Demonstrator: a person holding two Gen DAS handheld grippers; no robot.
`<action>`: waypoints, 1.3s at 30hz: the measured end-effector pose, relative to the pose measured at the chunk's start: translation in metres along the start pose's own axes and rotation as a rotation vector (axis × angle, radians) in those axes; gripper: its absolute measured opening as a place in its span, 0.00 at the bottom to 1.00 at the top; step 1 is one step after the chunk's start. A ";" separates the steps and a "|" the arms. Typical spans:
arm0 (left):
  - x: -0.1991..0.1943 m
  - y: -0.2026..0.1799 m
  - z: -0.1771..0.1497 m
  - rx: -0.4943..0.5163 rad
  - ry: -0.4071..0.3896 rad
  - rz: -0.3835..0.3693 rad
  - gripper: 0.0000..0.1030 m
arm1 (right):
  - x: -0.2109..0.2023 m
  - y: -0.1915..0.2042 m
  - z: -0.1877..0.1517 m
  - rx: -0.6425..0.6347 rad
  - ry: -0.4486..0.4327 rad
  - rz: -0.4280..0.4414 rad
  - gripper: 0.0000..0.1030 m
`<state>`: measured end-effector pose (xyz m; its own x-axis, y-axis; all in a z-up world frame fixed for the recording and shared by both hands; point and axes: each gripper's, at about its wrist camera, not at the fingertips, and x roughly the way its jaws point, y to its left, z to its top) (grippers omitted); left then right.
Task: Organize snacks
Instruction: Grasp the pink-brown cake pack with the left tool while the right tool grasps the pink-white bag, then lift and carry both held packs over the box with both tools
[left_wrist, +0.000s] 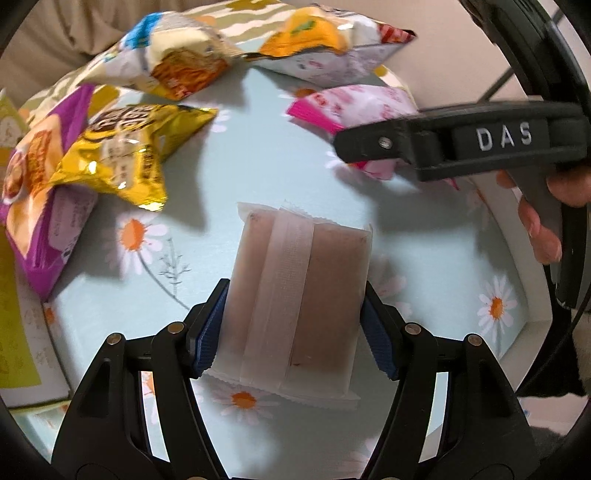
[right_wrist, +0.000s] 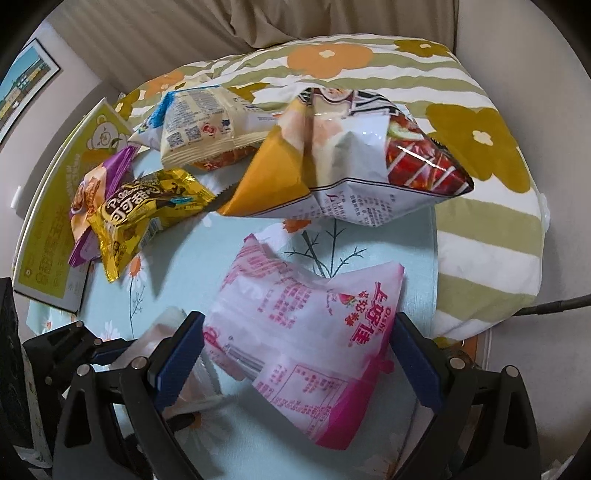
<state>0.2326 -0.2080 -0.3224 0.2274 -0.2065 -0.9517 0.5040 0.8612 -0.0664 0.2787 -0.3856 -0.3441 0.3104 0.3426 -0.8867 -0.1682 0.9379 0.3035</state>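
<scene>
My left gripper (left_wrist: 295, 325) is shut on a flat translucent packet (left_wrist: 325, 295) with a brownish filling. Its blue pads press on the packet's two long sides above the daisy-print cloth (left_wrist: 443, 277). My right gripper (right_wrist: 299, 354) is open and straddles a pink and white strawberry snack bag (right_wrist: 303, 350) that lies on the cloth; neither pad presses on it. In the left wrist view one black finger (left_wrist: 373, 142) of the right gripper reaches over that pink bag (left_wrist: 354, 107). The held packet (right_wrist: 162, 332) shows at the right wrist view's lower left.
A gold snack bag (right_wrist: 147, 214) lies on a purple one (right_wrist: 92, 192) at the left. A blue and white bag (right_wrist: 199, 122) and a large white and orange chip bag (right_wrist: 351, 166) lie at the back. A yellow-green box (right_wrist: 48, 221) stands left; a flowered pillow (right_wrist: 480, 184) borders the right.
</scene>
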 end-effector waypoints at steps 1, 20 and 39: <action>0.000 0.006 0.001 -0.014 0.001 -0.003 0.62 | 0.001 -0.001 0.000 0.006 0.000 -0.002 0.92; -0.083 0.070 -0.014 -0.191 -0.112 -0.006 0.59 | -0.052 0.028 -0.015 -0.037 -0.098 -0.014 0.50; -0.096 0.034 -0.064 -0.327 -0.124 -0.013 0.99 | -0.106 0.077 -0.036 -0.125 -0.157 0.056 0.50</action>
<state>0.1747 -0.1287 -0.2523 0.3326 -0.2556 -0.9078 0.2187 0.9572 -0.1894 0.1986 -0.3516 -0.2392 0.4375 0.4071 -0.8018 -0.3009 0.9065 0.2961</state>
